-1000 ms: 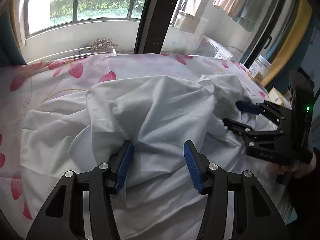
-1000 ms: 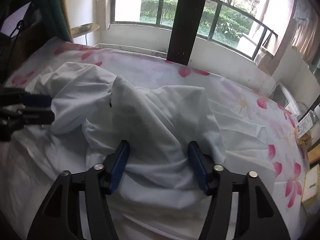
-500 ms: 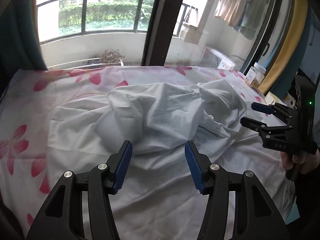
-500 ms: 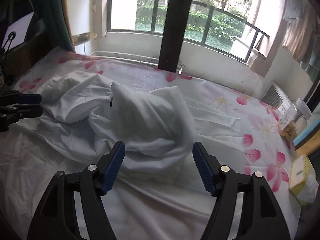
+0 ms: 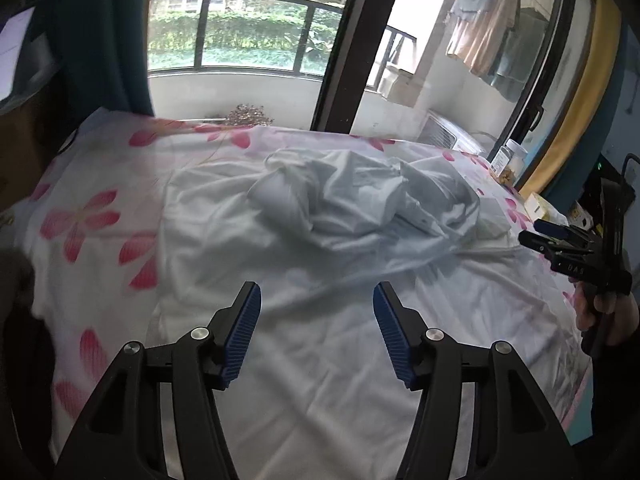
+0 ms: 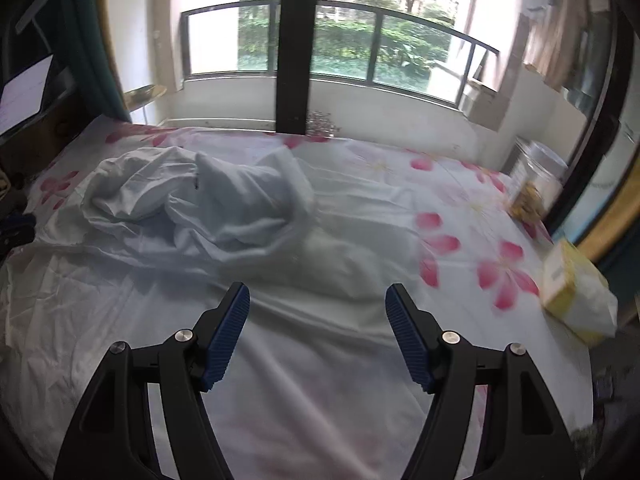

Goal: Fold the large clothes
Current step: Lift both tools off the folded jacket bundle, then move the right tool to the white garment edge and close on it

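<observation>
My left gripper [image 5: 316, 336] hangs above the near part of the bed, jaws spread wide, blue pads [image 5: 243, 334] bare, nothing between them. Ahead of it the white garment [image 5: 360, 208] lies in a crumpled heap on the flowered bedsheet [image 5: 92, 220], toward the window side, with its lower cloth spread flat toward me. My right gripper [image 6: 318, 336] is likewise released, holding nothing, hovering over flat white cloth. From its camera the heap [image 6: 224, 208] sits left of centre. Further right, at the bed's edge: a jar [image 6: 536, 184] and a yellow tissue pack [image 6: 576, 296].
</observation>
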A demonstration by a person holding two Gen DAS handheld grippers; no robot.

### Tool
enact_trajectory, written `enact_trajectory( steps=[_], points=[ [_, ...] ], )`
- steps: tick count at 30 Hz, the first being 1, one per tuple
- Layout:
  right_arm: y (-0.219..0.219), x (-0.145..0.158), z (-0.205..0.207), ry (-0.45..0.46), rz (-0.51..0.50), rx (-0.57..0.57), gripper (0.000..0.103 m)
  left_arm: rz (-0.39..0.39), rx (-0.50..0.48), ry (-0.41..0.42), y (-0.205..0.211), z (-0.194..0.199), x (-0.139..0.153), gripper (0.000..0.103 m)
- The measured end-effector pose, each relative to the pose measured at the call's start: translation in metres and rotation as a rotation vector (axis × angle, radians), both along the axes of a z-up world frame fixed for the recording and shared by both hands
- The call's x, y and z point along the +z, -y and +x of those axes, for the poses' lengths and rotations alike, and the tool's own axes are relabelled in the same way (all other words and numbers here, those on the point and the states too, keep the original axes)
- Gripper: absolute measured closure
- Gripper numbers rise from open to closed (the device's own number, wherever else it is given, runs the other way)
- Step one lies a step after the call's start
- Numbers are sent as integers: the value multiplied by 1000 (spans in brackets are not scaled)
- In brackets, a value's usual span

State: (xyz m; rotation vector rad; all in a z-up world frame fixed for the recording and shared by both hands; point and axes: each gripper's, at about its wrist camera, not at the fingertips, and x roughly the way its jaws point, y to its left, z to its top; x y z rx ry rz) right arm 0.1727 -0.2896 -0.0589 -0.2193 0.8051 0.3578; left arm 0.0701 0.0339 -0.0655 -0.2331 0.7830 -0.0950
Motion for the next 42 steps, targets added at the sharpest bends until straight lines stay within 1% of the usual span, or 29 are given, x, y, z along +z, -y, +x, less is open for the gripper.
enact_trajectory(
  steps=[6, 13, 21, 24, 28, 33, 37, 42],
  points=[
    [28, 1, -16, -4, 5, -58, 33, -18, 31, 4, 0, -34, -4, 41],
    [63, -4, -38, -6, 12, -126, 33, -32, 73, 9, -2, -65, -7, 41],
    [132, -14, -61, -22, 27, -283, 33, 28, 118, 8, -8, -102, -6, 40],
    [157, -20, -70, -33, 24, -343, 33, 37, 139, 14, -11, -117, -7, 40],
    [182, -30, -81, -55, 29, -403, 33, 46, 160, -2, -17, -134, -15, 40],
    [192, -42, -92, -78, 61, -435, 33, 47, 214, -10, -29, -151, -20, 39],
    [189, -51, -100, -89, 77, -431, 33, 83, 268, -5, -39, -165, -21, 39],
    [173, -53, -112, -59, 34, -386, 33, 81, 292, -27, -47, -182, -27, 38]
  ],
)
